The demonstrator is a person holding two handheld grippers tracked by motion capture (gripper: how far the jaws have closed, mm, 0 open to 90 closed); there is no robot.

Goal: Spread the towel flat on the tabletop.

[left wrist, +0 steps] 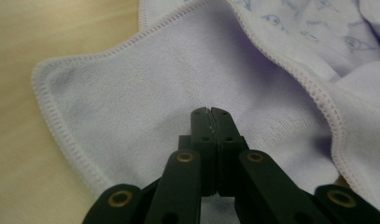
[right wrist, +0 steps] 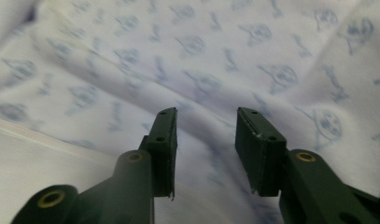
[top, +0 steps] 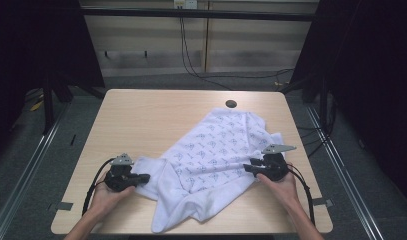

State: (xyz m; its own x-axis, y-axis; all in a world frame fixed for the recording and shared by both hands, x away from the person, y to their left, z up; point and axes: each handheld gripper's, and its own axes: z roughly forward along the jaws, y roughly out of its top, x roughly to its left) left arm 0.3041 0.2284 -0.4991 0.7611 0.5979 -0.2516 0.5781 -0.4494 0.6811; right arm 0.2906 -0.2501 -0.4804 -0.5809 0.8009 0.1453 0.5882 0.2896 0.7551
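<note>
Your left gripper (left wrist: 210, 112) has its jaws pressed together over the plain terry corner of the towel (top: 211, 160); in the left gripper view no cloth shows between the tips, so I can't tell whether it has pinched a fold or merely rests on top. Before you pull, check that the stitched hem (left wrist: 61, 135) sits inside the jaws; if it doesn't, open, slide under the corner and close again.

Your right gripper (right wrist: 204, 121) stands half open above the printed face, with nothing between its jaws. Bring it to the towel's near right edge and take the hem there, not the flat middle, so both grips sit on one side and the cloth can be drawn taut.

The towel lies crumpled on the table (top: 141, 115), its bulk towards the right half. Its long axis runs diagonally, from the near left corner by your left gripper up towards the round hole (top: 231, 104) at the far edge. The printed side faces up in the middle; the plain side is folded over along the near edge.
</note>
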